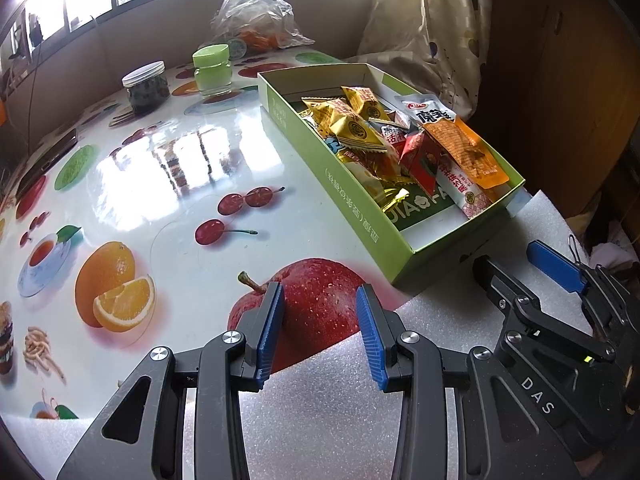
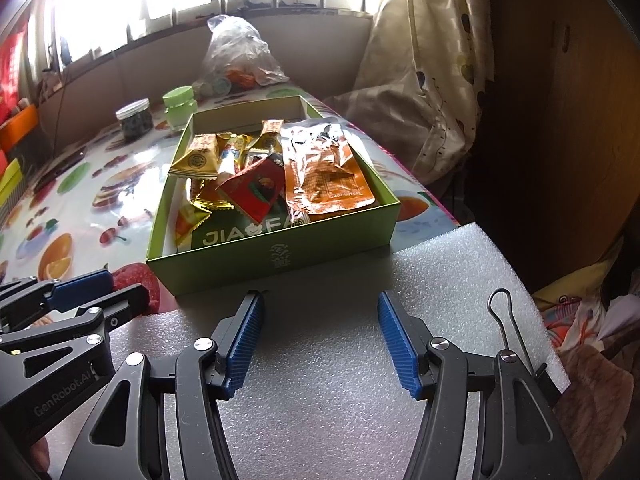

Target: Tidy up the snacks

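Both tongs, left (image 1: 320, 332) and right (image 2: 320, 344), gape empty; green snack box (image 2: 224, 276) runs lengthwise away toward the window.

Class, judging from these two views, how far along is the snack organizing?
Done: assorted snack packets already lie inside the green box. In hand: nothing; the left gripper and right gripper are open and empty over the foam sheet. Left: no loose snacks visible.

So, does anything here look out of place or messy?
Only mildly. The snack packets lie in a jumbled, overlapping pile inside the green box, not sorted. The box's near corner rests on the foam sheet. Nothing looks spilled or damaged; both tools are open and hold nothing.
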`<action>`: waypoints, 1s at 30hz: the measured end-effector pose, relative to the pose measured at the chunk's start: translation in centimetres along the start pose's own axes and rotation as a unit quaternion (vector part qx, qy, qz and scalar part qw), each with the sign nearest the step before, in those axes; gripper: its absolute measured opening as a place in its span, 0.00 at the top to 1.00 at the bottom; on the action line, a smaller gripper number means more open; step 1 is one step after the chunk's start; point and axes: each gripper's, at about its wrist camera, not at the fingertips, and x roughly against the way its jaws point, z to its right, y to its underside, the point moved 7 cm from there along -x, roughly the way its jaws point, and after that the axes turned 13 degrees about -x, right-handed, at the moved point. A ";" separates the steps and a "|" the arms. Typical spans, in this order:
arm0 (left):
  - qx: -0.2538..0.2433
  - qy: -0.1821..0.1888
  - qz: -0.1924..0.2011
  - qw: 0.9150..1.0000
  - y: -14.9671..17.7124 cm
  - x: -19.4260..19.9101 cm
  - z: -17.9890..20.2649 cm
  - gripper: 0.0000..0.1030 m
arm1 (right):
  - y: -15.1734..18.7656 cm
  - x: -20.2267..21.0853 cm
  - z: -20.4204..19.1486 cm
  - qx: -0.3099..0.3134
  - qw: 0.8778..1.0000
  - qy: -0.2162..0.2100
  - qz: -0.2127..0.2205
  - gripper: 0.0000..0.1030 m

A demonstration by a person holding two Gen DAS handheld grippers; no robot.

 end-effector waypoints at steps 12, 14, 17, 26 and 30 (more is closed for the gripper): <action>-0.004 -0.006 0.003 1.000 0.0 0.1 0.1 0.62 | -0.3 0.1 0.0 -0.001 1.000 -0.002 0.005 0.43; -0.005 -0.008 0.003 1.000 -0.1 0.1 0.0 0.62 | -0.3 0.2 0.0 -0.001 1.000 -0.002 0.005 0.43; -0.005 -0.008 0.004 1.000 -0.1 0.1 0.1 0.62 | -0.2 0.2 0.0 -0.002 1.000 -0.002 0.006 0.43; -0.005 -0.008 0.005 1.000 -0.1 0.2 0.1 0.62 | -0.4 0.1 0.0 -0.003 1.000 -0.002 0.009 0.42; -0.005 -0.009 0.005 1.000 0.0 0.2 0.2 0.62 | -0.2 0.2 0.0 -0.003 1.000 -0.003 0.009 0.42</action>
